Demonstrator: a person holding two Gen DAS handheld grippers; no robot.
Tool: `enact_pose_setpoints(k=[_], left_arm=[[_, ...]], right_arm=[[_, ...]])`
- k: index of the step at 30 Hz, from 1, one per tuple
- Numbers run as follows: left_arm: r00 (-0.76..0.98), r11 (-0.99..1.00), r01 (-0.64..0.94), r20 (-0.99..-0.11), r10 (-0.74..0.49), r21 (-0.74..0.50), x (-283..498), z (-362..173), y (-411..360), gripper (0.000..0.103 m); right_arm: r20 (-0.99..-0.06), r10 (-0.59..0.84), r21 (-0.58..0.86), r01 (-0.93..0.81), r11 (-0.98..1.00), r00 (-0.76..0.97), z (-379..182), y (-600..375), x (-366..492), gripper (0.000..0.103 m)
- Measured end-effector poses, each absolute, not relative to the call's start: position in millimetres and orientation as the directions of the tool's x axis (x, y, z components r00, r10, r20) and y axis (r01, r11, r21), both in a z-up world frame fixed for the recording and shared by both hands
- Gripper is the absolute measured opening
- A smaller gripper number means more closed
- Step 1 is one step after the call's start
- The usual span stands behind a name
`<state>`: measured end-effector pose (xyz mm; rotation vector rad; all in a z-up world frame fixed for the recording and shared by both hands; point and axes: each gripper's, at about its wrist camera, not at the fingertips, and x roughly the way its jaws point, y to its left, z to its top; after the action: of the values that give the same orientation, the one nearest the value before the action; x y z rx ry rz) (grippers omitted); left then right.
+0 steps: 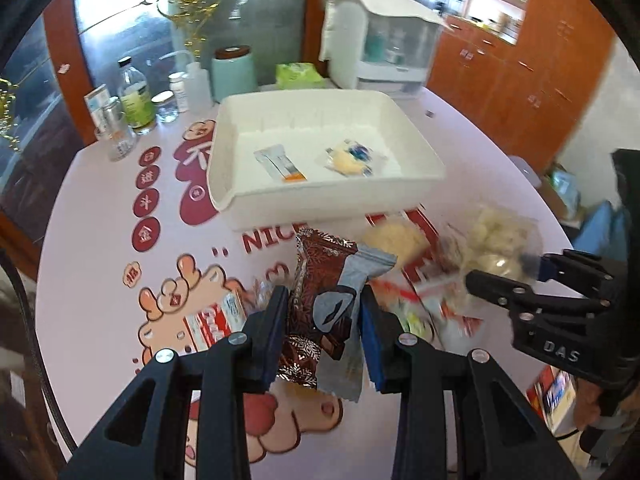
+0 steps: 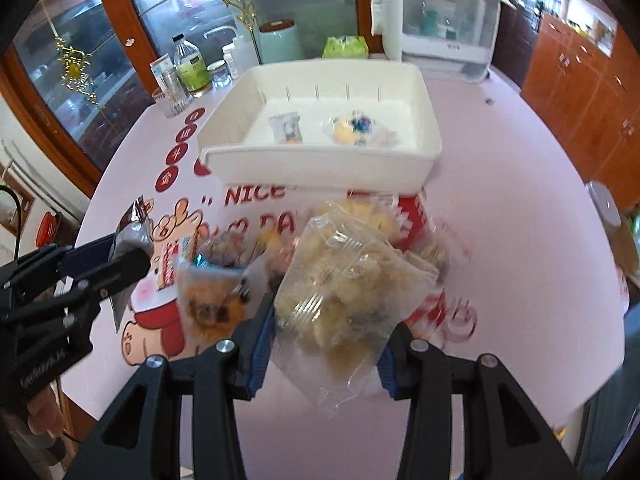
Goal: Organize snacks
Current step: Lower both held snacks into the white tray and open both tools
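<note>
My left gripper [image 1: 322,322] is shut on a brown and grey snack packet [image 1: 326,308], held above the table; it also shows in the right wrist view [image 2: 134,236]. My right gripper [image 2: 326,336] is shut on a clear bag of pale yellow pastries [image 2: 340,284], which also shows in the left wrist view [image 1: 496,248]. A white tray [image 1: 332,200] stands behind, holding a small grey sachet [image 1: 280,162] and a clear-wrapped yellow cake [image 1: 352,156]. Several loose snacks [image 2: 212,292] lie on the table in front of the tray [image 2: 316,168].
The round pink table [image 2: 520,200] has cartoon print. Bottles and glasses [image 1: 136,104] stand at the back left, a mint canister [image 1: 234,72] and a white appliance [image 1: 380,40] behind the tray. A red box [image 2: 416,220] lies under the snacks.
</note>
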<state>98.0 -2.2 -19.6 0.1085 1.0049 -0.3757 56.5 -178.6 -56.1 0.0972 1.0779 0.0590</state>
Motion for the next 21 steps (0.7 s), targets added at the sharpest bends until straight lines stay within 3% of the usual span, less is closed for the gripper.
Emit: enact_pose_setpoints(k=[10,21], left_arm=[[0.541,0.983,0.180,-0.831,-0.128,-0.034,176,-5,-33,0.033],[0.556,0.994,0.109,-0.829,-0.066,-0.006,256,-8,-45,0.033]], right_arm=[[-0.815,0.121,0.082,-0.095,0.992,0.567,-34,-226,136,0.045],[-0.775,0.108,0.066,-0.090,0.994,0.623,-25,-236,218,0.045]])
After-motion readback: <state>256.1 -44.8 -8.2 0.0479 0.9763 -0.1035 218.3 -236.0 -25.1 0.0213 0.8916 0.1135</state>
